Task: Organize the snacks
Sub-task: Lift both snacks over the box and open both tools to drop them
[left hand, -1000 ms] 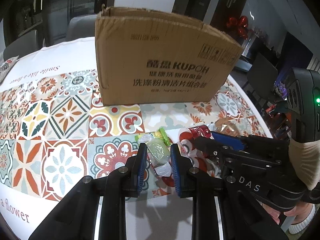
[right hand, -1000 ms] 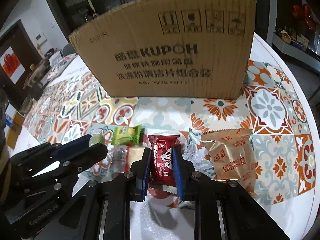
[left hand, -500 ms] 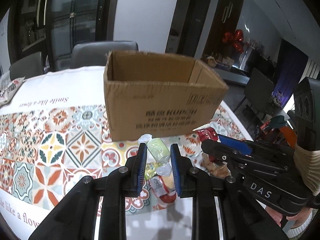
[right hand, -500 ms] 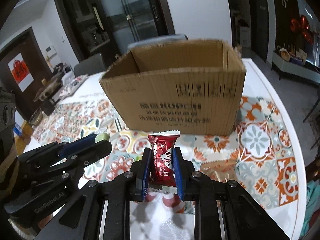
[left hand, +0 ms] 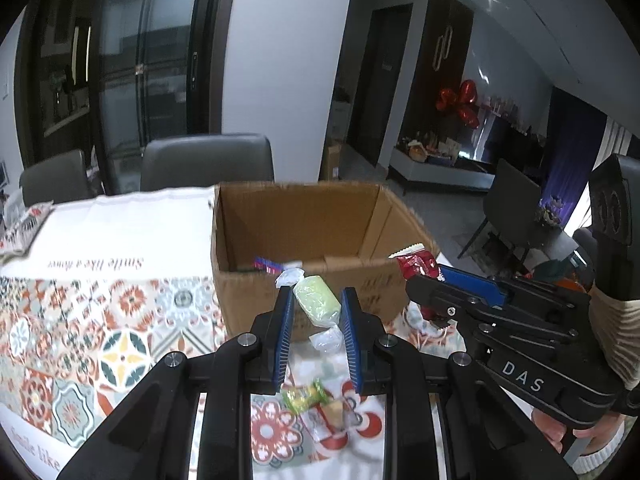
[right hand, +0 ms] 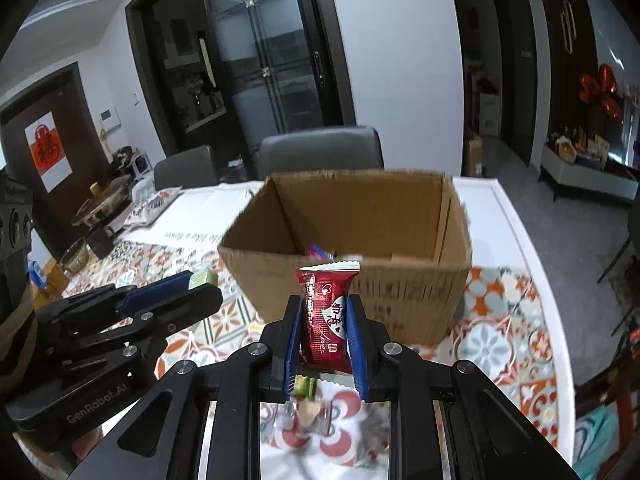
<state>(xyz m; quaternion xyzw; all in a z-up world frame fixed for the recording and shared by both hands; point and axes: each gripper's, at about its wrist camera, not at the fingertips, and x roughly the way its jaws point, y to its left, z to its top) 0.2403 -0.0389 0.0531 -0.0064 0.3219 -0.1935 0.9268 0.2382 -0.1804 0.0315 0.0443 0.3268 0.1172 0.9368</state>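
"DAS" is printed on the right hand-held gripper (right hand: 323, 320), "GenRobot.AI" on the left hand-held gripper (left hand: 316, 320), and the desk (left hand: 120, 240) cloth reads "Smile like a flower". Each is clamped on one snack: left on a pale green wrapped candy (left hand: 317, 306), right on a red packet (right hand: 326, 316), both near the open cardboard box (right hand: 360, 248), just in front of it. A few sweets (left hand: 316, 400) lie below.

Two grey padded chairs (right hand: 318, 150) stand at the far edge of the table, which wears a white cloth with red, teal and yellow tile patterns (left hand: 60, 320). Behind them rise dark glass-fronted doors (right hand: 256, 64). Red foil balloons (left hand: 458, 100) hang far right above a low white sideboard (left hand: 436, 168). Far left, a red paper emblem (right hand: 42, 150) marks a brown door.
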